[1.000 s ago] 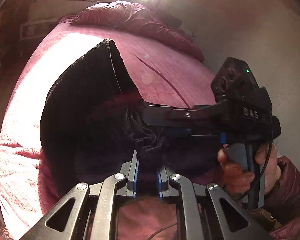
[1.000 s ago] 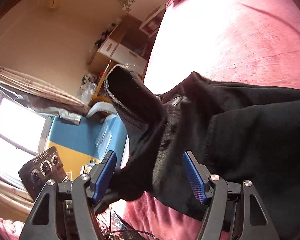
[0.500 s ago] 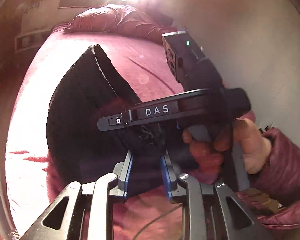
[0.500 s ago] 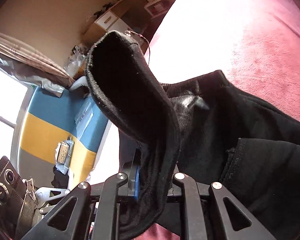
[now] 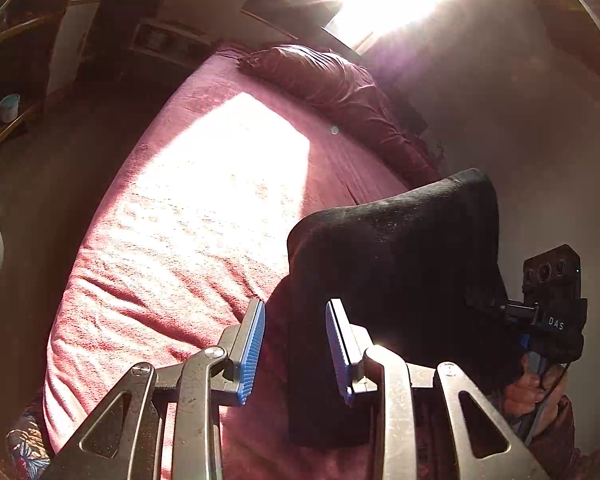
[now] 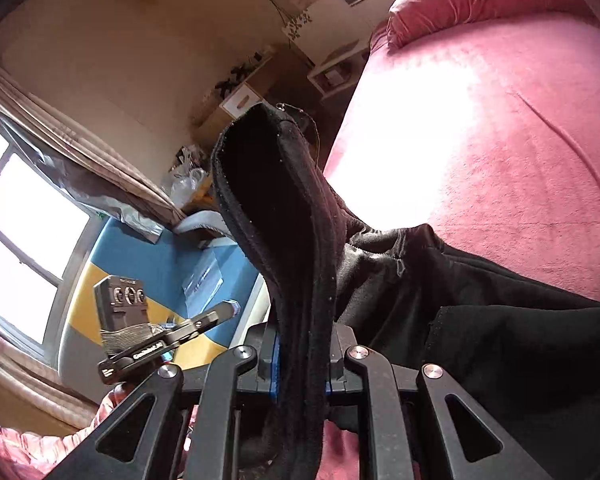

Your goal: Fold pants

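Note:
The black pants (image 5: 396, 280) hang lifted above the pink bed, at the right of the left wrist view. My left gripper (image 5: 296, 344) is open and empty, its blue pads (image 5: 252, 344) just left of the cloth. My right gripper (image 6: 300, 364) is shut on the pants (image 6: 284, 216), a thick edge of which stands up between its fingers. The rest of the cloth trails right over the bed. The right gripper's body also shows in the left wrist view (image 5: 552, 312), at the pants' far side.
The pink bed (image 5: 204, 208) has a sunlit patch and a pink pillow (image 5: 332, 84) at its head. A wall runs along the bed's right side. A blue and yellow panel (image 6: 148, 272), a window and shelves stand off the bed's left side.
My left gripper has opened and let go of the pants, then drawn off to the left. My right gripper has shut on the pants and holds them up.

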Demonstrator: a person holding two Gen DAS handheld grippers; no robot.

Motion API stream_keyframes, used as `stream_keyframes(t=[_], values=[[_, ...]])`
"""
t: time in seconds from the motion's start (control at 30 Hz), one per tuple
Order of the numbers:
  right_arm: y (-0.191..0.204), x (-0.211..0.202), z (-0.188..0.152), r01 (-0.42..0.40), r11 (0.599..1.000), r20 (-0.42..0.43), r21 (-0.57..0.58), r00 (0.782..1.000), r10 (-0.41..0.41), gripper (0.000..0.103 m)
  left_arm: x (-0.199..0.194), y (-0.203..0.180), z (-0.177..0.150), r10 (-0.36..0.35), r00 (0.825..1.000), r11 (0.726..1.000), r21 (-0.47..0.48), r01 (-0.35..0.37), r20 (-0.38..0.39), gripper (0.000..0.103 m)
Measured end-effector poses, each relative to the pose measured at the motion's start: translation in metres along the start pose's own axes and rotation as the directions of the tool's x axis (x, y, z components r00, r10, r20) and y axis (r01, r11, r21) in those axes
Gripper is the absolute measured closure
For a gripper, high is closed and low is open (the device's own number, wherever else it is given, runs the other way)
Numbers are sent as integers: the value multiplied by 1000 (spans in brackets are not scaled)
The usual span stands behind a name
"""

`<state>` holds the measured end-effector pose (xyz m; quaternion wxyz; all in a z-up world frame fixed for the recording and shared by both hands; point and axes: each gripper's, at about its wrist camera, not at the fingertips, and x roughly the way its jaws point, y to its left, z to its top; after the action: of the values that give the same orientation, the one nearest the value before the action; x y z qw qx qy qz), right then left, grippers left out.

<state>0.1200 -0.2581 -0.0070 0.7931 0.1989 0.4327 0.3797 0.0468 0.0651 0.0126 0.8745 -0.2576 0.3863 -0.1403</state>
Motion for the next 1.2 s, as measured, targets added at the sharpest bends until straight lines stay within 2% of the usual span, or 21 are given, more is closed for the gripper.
stream_keyframes(t=[0.13,0.27,0.37,0.47,0.53,0.63,0.73,0.87,0.93,0.97,1.07,1.13,1.2], values=[[-32,-44,-8,35,996,62,79,997,-40,88,23,-33,-12,-11,998,997,78,16,-59,71],[-94,-76,-32,88,968,79,235,991,-109,88,57,-70,-26,-27,990,984,173,51,-138,71],[-138,-86,-54,122,933,62,338,986,-152,88,84,-92,-47,-22,976,966,246,76,-215,71],[-170,-87,-72,156,901,34,405,982,-185,88,112,-108,-68,2,955,947,308,94,-297,71],[-183,-86,-80,161,891,23,425,982,-189,88,122,-115,-81,23,944,937,337,95,-330,71],[-198,-86,-87,169,875,23,454,979,-201,82,133,-121,-96,50,934,929,360,87,-355,71],[-203,-94,-93,171,859,38,482,976,-216,76,139,-130,-104,93,936,911,408,58,-341,71],[-189,-135,-104,220,851,99,476,949,-301,70,136,-140,-101,85,948,908,415,52,-305,71],[-176,-156,-112,221,856,125,467,942,-312,70,133,-141,-97,70,954,912,406,56,-291,71],[-170,-163,-116,220,862,133,457,941,-311,70,135,-140,-95,67,956,914,401,56,-287,71],[-150,-169,-128,181,884,135,432,956,-262,70,133,-140,-96,68,957,916,397,52,-283,71],[-144,-161,-137,186,885,98,427,963,-249,70,137,-136,-98,68,956,918,394,52,-284,71],[-144,-148,-143,225,871,50,437,961,-273,68,133,-140,-98,70,955,917,395,52,-287,71]])
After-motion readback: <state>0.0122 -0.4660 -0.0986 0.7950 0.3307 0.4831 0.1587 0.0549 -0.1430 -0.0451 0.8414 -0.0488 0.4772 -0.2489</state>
